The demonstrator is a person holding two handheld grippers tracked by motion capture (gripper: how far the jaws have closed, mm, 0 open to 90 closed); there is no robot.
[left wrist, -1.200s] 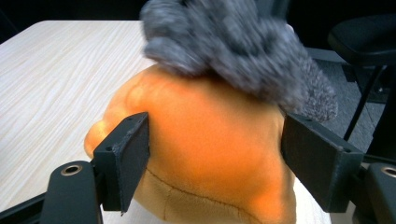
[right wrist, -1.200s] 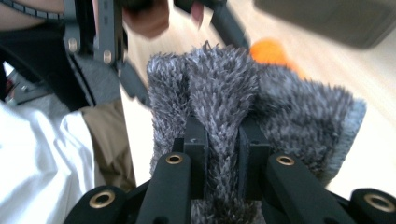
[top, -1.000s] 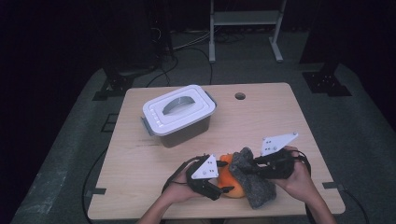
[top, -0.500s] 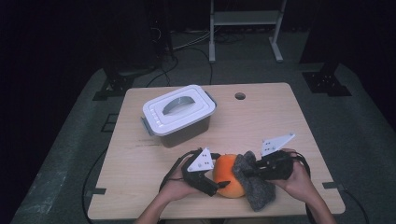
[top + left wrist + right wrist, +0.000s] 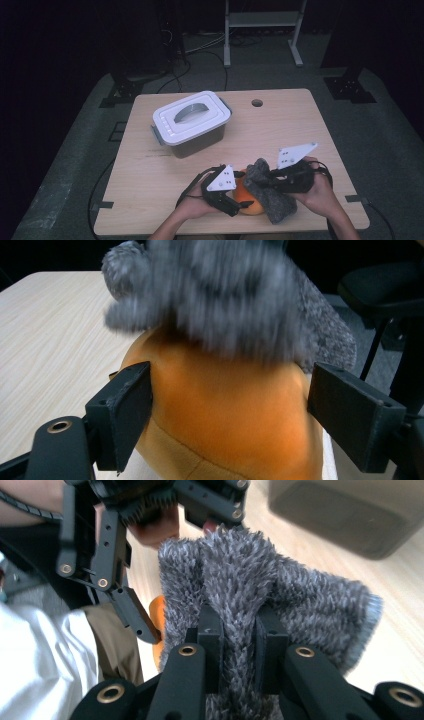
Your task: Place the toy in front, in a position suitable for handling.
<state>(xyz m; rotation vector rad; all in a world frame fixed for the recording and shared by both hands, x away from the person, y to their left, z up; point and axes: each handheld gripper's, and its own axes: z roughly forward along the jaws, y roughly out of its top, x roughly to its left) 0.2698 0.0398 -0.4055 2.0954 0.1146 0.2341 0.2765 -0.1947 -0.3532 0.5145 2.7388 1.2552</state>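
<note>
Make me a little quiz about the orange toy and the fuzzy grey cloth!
1. True or false: the right tongs pinch the grey cloth.
2. What sits between the left tongs' jaws: A the orange toy, B the box, C a cup?
3. Is the lid on the box or off?

Key:
1. true
2. A
3. on
</note>
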